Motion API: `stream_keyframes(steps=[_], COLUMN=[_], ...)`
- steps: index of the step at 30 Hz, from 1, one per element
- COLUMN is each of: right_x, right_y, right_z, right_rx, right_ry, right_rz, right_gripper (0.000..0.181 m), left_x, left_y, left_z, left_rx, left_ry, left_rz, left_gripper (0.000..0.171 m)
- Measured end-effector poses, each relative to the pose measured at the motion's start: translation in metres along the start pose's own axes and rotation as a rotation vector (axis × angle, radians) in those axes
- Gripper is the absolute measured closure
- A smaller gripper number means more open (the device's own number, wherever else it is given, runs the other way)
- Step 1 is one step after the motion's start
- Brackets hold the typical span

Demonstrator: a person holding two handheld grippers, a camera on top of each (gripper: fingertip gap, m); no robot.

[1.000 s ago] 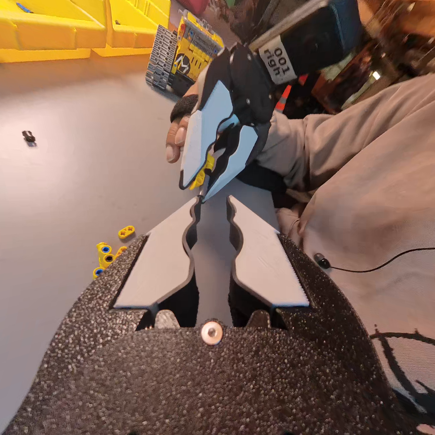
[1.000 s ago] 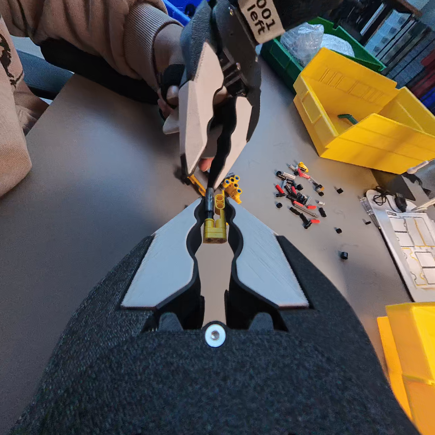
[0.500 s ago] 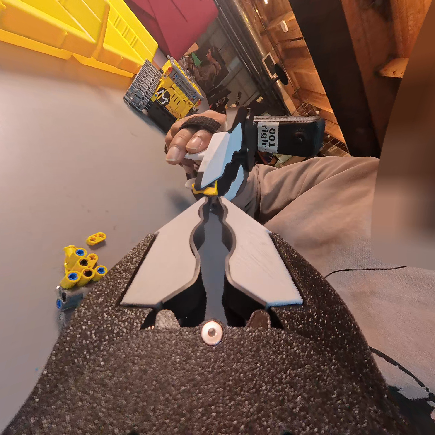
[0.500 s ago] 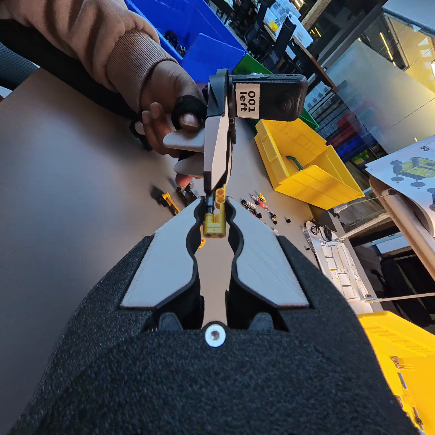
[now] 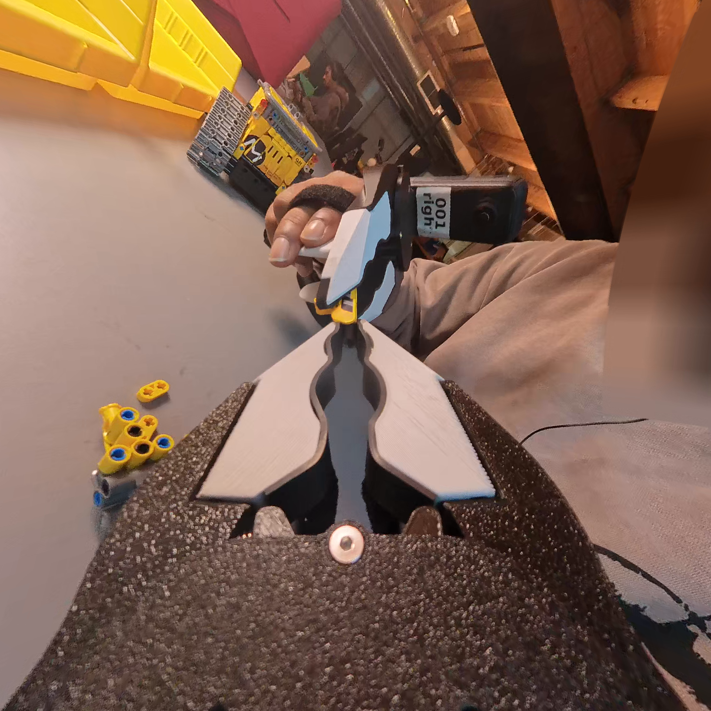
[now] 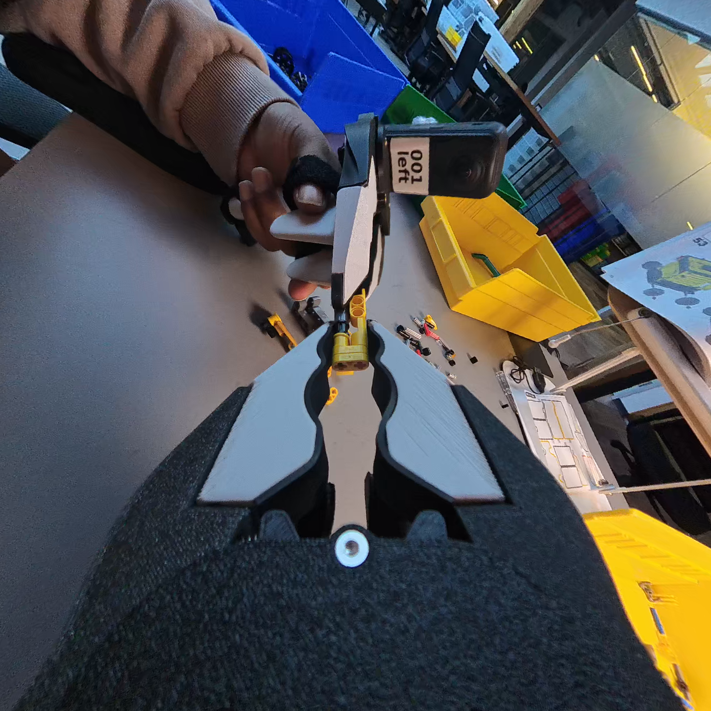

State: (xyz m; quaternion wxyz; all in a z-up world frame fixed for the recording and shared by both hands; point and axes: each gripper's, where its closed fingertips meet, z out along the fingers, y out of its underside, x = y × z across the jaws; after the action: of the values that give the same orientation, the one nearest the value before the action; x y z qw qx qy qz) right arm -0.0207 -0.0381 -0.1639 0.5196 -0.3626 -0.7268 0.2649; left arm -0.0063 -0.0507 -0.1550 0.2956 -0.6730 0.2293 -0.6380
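Both jaws clamped on yellow connector piece [image 6: 349, 342]

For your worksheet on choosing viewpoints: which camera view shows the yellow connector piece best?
The right wrist view: the yellow connector piece sits close, unblocked, between the right tongs. The left wrist view shows only a yellow sliver beyond the left tongs.

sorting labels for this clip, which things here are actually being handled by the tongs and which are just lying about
In the tongs:
- right tongs shut on yellow connector
- left tongs shut on black pin

Lying about:
- yellow piece cluster
- tracked model
- yellow bin
- small loose parts
- instruction sheet
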Motion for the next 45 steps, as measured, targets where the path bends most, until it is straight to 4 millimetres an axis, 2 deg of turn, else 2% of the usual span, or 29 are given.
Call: stream_keyframes(steps=[8,10,12,13,14,16,18,22,27,32,38,41,45], right_x=[-0.004,-0.002,0.036,0.049,0.052,0.045,0.037,0.031,-0.001,-0.01,-0.018,-0.021,-0.026], right_y=[-0.006,-0.004,0.005,0.004,0.006,0.007,0.011,0.03,0.047,0.053,0.056,0.053,0.046], right_z=[-0.005,-0.009,-0.04,-0.054,-0.055,-0.042,-0.036,-0.036,-0.019,-0.014,-0.009,-0.006,-0.003], right_rx=[0.013,0.005,0.035,0.073,0.062,0.043,0.037,0.0,-0.084,-0.118,-0.133,-0.122,-0.096], right_ry=[-0.059,-0.058,0.064,0.081,0.088,0.066,0.032,-0.018,-0.161,-0.197,-0.227,-0.237,-0.25], right_rz=[0.032,0.037,0.121,0.179,0.162,0.14,0.161,0.251,0.278,0.278,0.281,0.277,0.27], right_gripper=[0.168,0.168,0.169,0.169,0.169,0.168,0.168,0.167,0.167,0.167,0.167,0.167,0.167], left_x=[0.007,0.002,-0.012,-0.014,-0.013,-0.013,-0.012,-0.022,-0.04,-0.058,-0.079,-0.071,-0.05], left_y=[0.003,-0.001,-0.017,-0.015,-0.012,-0.009,-0.008,-0.005,0.011,0.036,0.053,0.051,0.027], left_z=[0.002,-0.008,-0.045,-0.05,-0.044,-0.026,-0.017,-0.014,-0.011,0.0,0.002,0.005,0.006], left_rx=[-0.055,-0.035,0.071,0.057,0.025,-0.023,-0.059,-0.062,-0.173,-0.36,-0.512,-0.475,-0.284], left_ry=[-0.004,-0.044,-0.118,-0.149,-0.163,-0.173,-0.185,-0.252,-0.397,-0.518,-0.63,-0.59,-0.484], left_rz=[0.055,0.068,0.056,0.088,0.134,0.183,0.238,0.277,0.417,0.555,0.646,0.626,0.508], left_gripper=[0.165,0.166,0.166,0.166,0.165,0.165,0.165,0.166,0.165,0.165,0.163,0.156,0.154])
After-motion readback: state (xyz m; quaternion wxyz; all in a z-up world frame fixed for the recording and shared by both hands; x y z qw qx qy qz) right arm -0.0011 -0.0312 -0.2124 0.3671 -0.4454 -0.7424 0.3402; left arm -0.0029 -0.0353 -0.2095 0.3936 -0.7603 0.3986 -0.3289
